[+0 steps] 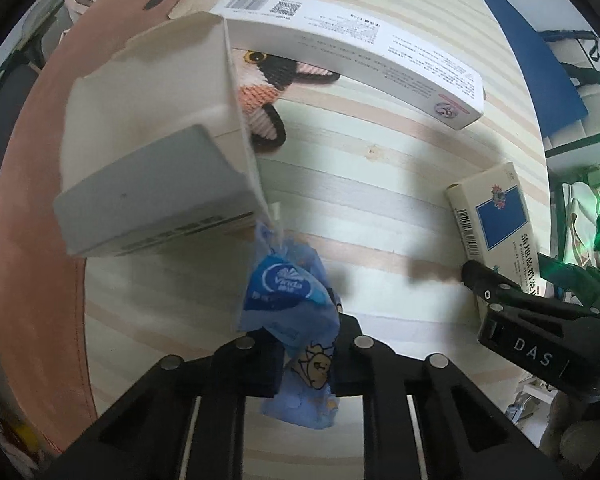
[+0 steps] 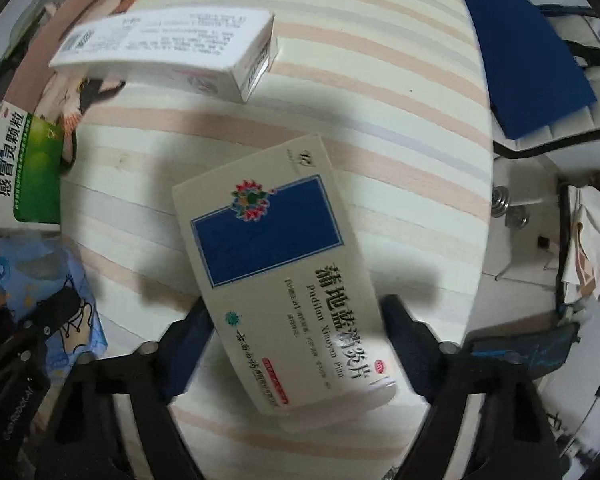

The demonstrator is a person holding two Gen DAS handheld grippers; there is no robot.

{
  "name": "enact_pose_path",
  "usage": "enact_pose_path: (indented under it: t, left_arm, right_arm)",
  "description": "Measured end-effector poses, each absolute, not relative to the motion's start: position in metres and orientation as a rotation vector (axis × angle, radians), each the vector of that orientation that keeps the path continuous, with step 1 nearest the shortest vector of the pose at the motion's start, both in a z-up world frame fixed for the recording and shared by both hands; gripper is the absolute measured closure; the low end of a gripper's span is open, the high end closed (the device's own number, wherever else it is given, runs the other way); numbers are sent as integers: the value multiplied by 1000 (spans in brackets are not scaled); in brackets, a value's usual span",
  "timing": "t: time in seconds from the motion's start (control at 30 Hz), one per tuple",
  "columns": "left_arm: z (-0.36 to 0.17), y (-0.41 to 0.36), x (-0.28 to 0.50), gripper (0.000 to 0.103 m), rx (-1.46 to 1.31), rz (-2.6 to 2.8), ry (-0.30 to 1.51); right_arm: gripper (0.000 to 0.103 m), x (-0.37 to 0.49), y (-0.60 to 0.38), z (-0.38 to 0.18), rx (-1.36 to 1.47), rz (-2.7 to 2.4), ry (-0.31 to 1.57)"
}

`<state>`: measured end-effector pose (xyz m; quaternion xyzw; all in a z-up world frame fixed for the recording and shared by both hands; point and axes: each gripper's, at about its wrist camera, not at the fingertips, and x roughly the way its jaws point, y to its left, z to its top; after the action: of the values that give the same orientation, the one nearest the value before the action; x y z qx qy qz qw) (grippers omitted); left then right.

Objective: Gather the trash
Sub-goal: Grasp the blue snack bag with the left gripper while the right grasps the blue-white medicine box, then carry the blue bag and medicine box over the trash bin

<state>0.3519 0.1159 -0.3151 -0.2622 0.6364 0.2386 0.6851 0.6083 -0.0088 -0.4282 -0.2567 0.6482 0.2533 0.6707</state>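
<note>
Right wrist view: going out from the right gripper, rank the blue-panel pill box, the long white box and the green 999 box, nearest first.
From the right gripper:
1. Blue-panel pill box, centre, between the open jaws.
2. Green 999 box, at the left edge.
3. Long white box, upper left, beyond it.

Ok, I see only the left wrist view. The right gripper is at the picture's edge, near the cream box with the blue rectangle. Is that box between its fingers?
Observer: Yes. In the right wrist view the cream box lies flat between the fingers of the right gripper. The jaws are open and no firm press shows.
Operator: And the grey box beside my tissue packet, what is it?
Observer: From the right wrist view its front is green and white, marked 999.
</note>
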Motion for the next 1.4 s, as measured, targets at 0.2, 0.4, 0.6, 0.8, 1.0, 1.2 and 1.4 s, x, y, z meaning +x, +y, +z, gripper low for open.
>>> enact_pose_path:
  t: [0.2,0.4,0.6,0.8,1.0,1.2,1.4]
  left_arm:
    - [-298,111,347,94,-542,542,1400]
    - [-271,99,336,94,-506,549,1362]
    - [-238,93,292,94,-456,560,1292]
    - [-206,82,235,94,-442,540,1216]
    - [-176,60,153,94,-393,486,1138]
    - [-169,38,63,94,-355,423,1124]
    - [-197,20,-1,94,-372,383,1213]
  right_arm:
    - [20,592,-30,-414,-471,547,1432]
    - [21,563,-25,-395,-396,541,1380]
    - [21,512,-30,-356,-335,528,1316]
    - [21,443,-43,-310,-267,513,1254]
    - [21,334,-67,-267,-228,497,1174]
    - [21,218,-107,-248,-177,446,1149]
    - [21,131,-145,-271,-79,431,1260]
